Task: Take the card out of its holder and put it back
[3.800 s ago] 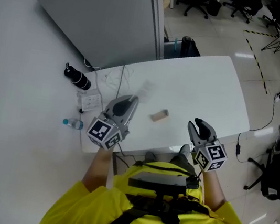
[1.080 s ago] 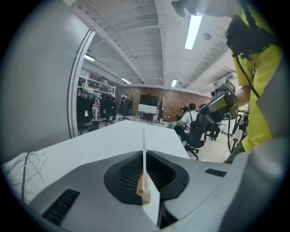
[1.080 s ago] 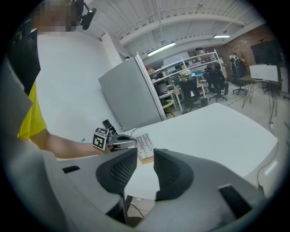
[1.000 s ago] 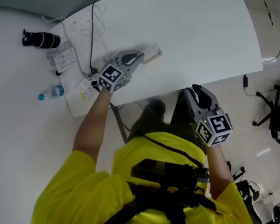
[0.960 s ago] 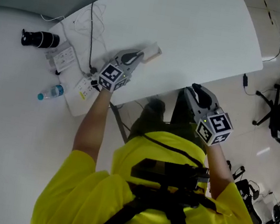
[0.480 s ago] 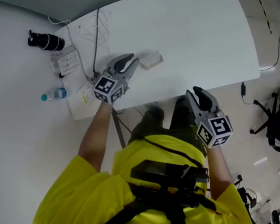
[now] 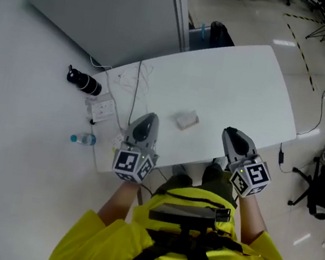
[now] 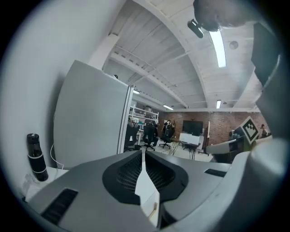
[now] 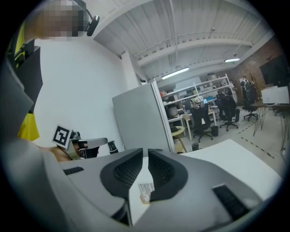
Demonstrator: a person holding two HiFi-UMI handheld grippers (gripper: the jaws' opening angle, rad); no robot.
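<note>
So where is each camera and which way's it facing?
Head view: on the head, facing steeply down at the table; yellow sleeves, both grippers.
Left gripper view: rides left gripper, along its closing, empty jaws toward the partition.
Right gripper view: rides right gripper, along its closing, empty jaws; left gripper visible.
Shared: the partition.

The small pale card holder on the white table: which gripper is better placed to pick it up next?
Left, narrowly. The small pale card holder lies on the white table between both grippers, a little nearer the left gripper than the right gripper. Both sets of jaws are closing on nothing, so either must reopen.
</note>
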